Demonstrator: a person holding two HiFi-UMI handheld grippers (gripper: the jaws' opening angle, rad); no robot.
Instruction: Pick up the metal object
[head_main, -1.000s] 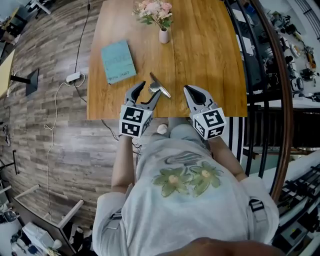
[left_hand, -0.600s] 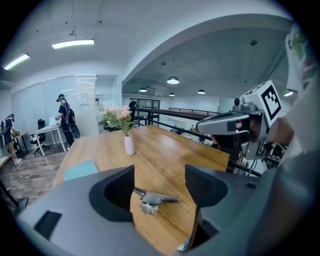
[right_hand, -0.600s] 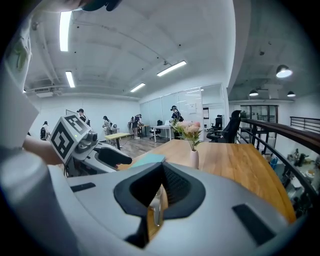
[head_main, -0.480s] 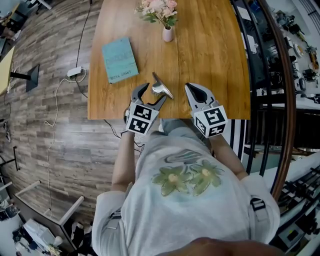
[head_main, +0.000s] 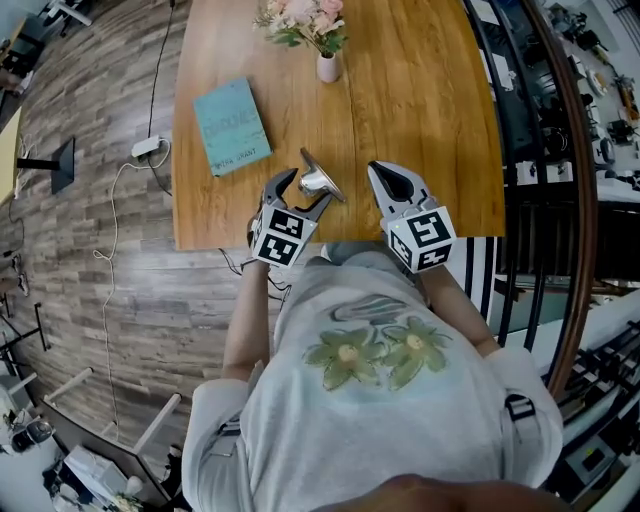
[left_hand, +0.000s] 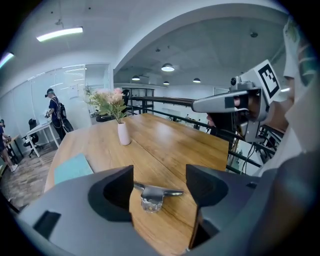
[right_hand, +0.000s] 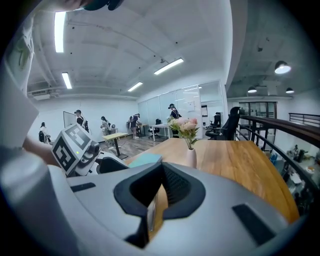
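Note:
The metal object (head_main: 318, 180) is a shiny piece with a long flat bar and a round stub, lying near the front edge of the wooden table (head_main: 420, 100). My left gripper (head_main: 305, 187) is low over the table just short of it. Its jaws have just been opening and stand wide, one on each side of the piece without touching it. In the left gripper view the metal object (left_hand: 152, 194) lies a little beyond the gap between the dark jaws. My right gripper (head_main: 396, 184) hovers to the right of the piece, shut, with nothing in it.
A teal book (head_main: 231, 125) lies on the table's left part. A small white vase of pink flowers (head_main: 326, 64) stands farther back. The table's front edge runs just under both grippers. A black railing (head_main: 520, 150) borders the right side. A power strip (head_main: 146, 151) lies on the floor.
The left gripper has sunk toward the table and its jaws have spread wider, bracketing the metal object. The right gripper has hardly moved.

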